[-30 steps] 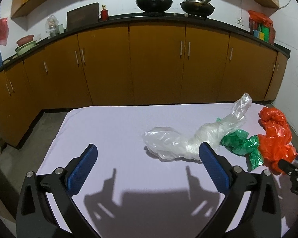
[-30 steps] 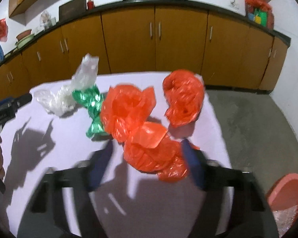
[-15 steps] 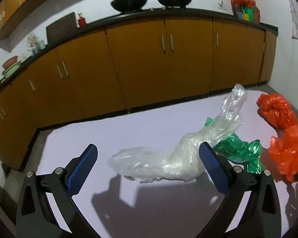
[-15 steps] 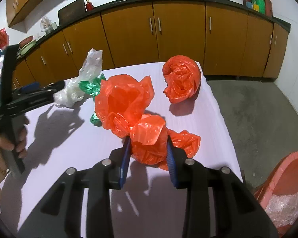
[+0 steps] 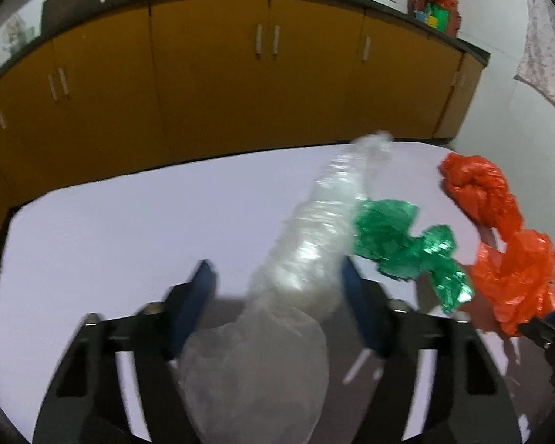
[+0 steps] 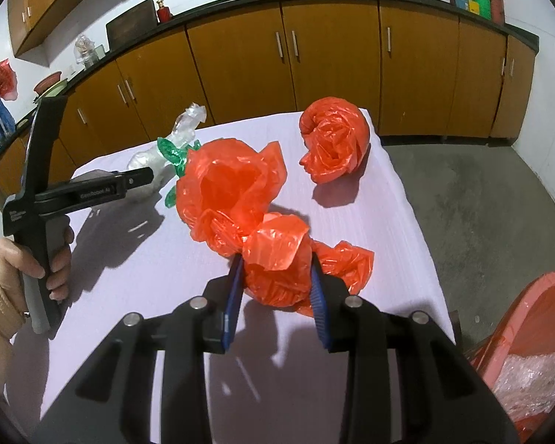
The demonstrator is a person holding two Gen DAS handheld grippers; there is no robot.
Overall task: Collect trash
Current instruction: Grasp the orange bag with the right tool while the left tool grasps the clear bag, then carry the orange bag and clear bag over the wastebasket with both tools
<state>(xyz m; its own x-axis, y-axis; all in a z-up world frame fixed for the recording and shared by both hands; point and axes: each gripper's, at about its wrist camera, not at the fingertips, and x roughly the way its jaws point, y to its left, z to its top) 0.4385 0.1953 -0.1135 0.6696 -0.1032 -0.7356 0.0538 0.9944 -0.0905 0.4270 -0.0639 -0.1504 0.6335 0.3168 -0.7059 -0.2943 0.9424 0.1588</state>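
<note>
A long crumpled clear plastic bag [image 5: 307, 251] lies on the lilac-covered table [image 5: 111, 229]. My left gripper [image 5: 277, 296] is lowered over it with the jaws closing. The bag sits between them against the right pad, and a gap remains at the left pad. In the right wrist view the left gripper [image 6: 150, 177] reaches the clear bag [image 6: 183, 125] from the side. My right gripper [image 6: 277, 285] is shut on a large crumpled orange bag [image 6: 233, 192]. A green bag [image 5: 399, 244] lies between the clear and orange ones. A second, balled orange bag [image 6: 333, 140] rests near the table's far right corner.
A pink tub [image 6: 536, 296] with clear plastic in it stands on the concrete floor at the table's right side. Brown cabinets [image 6: 314, 55] under a dark counter run behind the table. A person's hand [image 6: 55, 259] grips the left gripper's handle.
The left gripper has come forward and down over the clear bag, and its jaws have narrowed around it. The right gripper shut on the orange bag and has since kept still.
</note>
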